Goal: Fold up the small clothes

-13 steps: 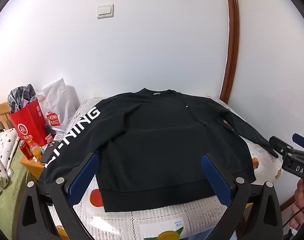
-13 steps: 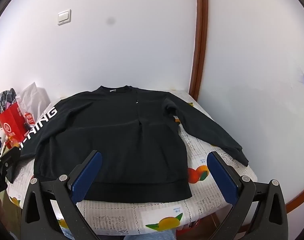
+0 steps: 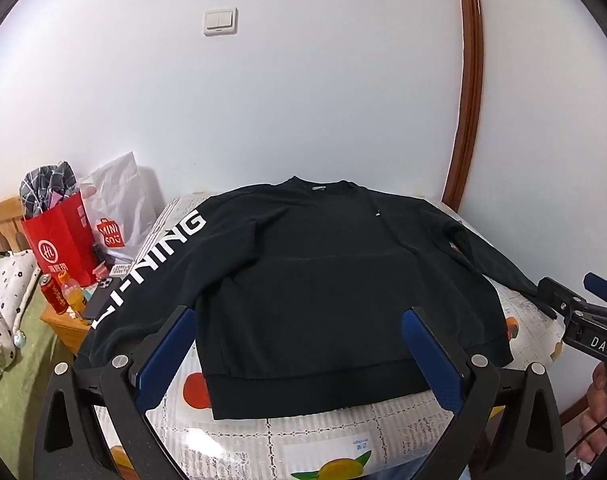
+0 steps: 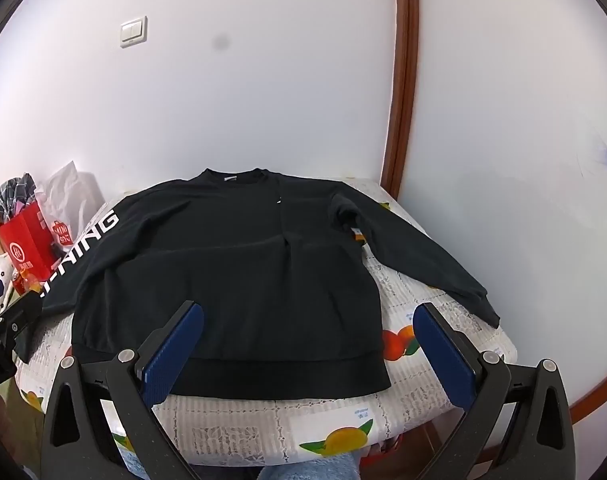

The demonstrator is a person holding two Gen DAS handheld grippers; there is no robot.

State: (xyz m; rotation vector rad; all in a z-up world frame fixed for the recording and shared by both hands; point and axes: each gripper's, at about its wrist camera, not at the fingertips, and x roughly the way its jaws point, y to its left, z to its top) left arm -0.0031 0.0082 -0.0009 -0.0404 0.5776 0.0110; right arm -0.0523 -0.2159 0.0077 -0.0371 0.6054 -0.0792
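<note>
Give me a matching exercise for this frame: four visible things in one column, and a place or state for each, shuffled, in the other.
1. black sweatshirt
2. red paper bag
3. light switch
4. left claw

a. on the wall
b. open, holding nothing
c. spread flat on the table, sleeves out
d. left of the table, stuffed with checked cloth

Pairs: 1-c, 2-d, 3-a, 4-b

Light: both views were evenly, brightly lit.
Glare: the white wall (image 3: 323, 92) was washed out.
Distortion: edges were bent and vignetted black.
Smudge: a grey spot was seen in the right view.
Detail: the black sweatshirt (image 4: 223, 272) was rendered nearly featureless.
</note>
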